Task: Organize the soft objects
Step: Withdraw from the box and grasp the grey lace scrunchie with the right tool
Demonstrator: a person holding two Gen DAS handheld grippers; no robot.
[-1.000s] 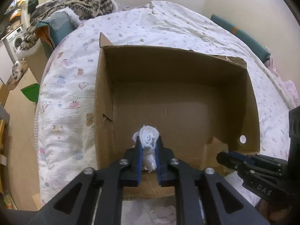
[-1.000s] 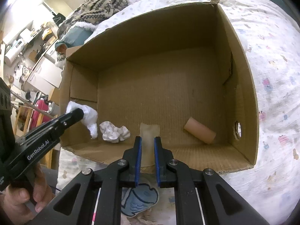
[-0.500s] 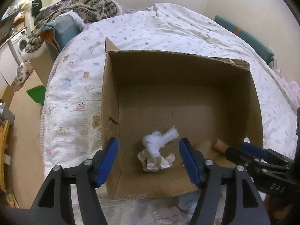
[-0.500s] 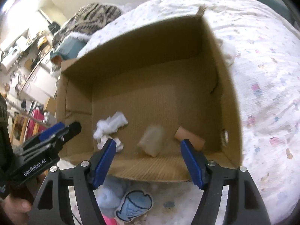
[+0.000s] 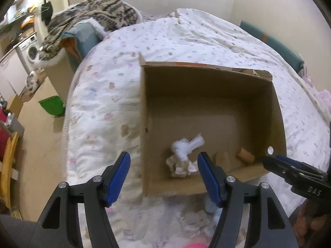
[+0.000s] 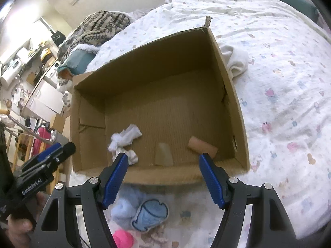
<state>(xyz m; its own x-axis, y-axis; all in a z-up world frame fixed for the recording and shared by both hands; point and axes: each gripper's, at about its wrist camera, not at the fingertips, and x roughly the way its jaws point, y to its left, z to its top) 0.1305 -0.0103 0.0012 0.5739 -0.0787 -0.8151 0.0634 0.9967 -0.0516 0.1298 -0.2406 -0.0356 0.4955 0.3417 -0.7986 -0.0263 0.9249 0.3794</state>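
Observation:
An open cardboard box (image 5: 211,86) (image 6: 231,95) lies on the bed. Inside it are two crumpled white cloths (image 5: 186,146) (image 6: 124,138), a pale beige piece (image 6: 163,155) and a tan roll (image 6: 201,146) (image 5: 245,155). My left gripper (image 5: 163,175) is open and empty above the box's near left corner. My right gripper (image 6: 162,177) is open and empty above the box's near edge. A light blue soft toy (image 6: 150,215), a pale blue fluffy item (image 6: 124,206) and a pink object (image 6: 123,238) lie on the bed in front of the box.
The bed has a white patterned cover (image 5: 107,103). A white rolled cloth (image 6: 235,60) lies right of the box. A knitted blanket (image 5: 93,14) heaps at the bed's far end. The floor, a green bin (image 5: 51,105) and a washing machine (image 5: 31,51) are left.
Both grippers opened and let go: the white cloth dropped from the left one and the beige piece from the right one into the box. Both have pulled back from the box.

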